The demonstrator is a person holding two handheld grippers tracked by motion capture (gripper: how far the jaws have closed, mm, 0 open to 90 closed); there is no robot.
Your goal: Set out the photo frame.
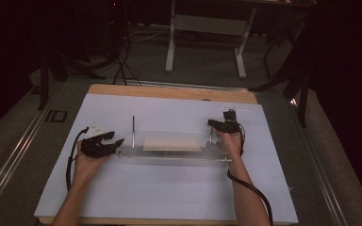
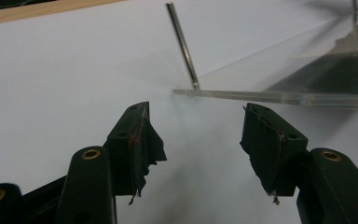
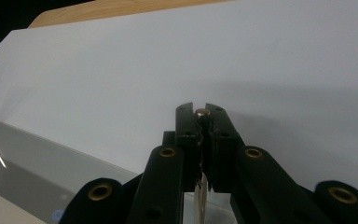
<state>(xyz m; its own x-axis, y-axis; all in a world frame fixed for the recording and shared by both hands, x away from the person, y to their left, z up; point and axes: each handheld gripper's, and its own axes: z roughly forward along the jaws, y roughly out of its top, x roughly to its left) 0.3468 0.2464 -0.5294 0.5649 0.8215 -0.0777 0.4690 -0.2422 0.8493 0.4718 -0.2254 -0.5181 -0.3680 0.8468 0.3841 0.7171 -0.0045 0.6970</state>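
Note:
A clear plastic plate (image 1: pixel 169 157) lies on the white sheet, and a beige board (image 1: pixel 172 143) rests flat on it. A thin metal rod (image 1: pixel 133 132) stands upright at the plate's far left corner. My left gripper (image 1: pixel 113 140) hovers at the plate's left end, open with nothing between its jaws. In the left gripper view, the left gripper (image 2: pixel 196 126) faces the plate's edge (image 2: pixel 279 97) and that rod (image 2: pixel 182 44). At the right end, my right gripper (image 1: pixel 211 124) is shut on the top of another upright rod (image 1: pixel 211 136). Its round tip (image 3: pixel 202 112) shows between the jaws.
The white sheet (image 1: pixel 169 188) covers most of a wooden table (image 1: pixel 169 92). A thin light bar (image 1: pixel 240 109) lies behind the right gripper. A desk frame (image 1: pixel 207 28) and floor cables (image 1: pixel 122 66) stand beyond the table in the dark room.

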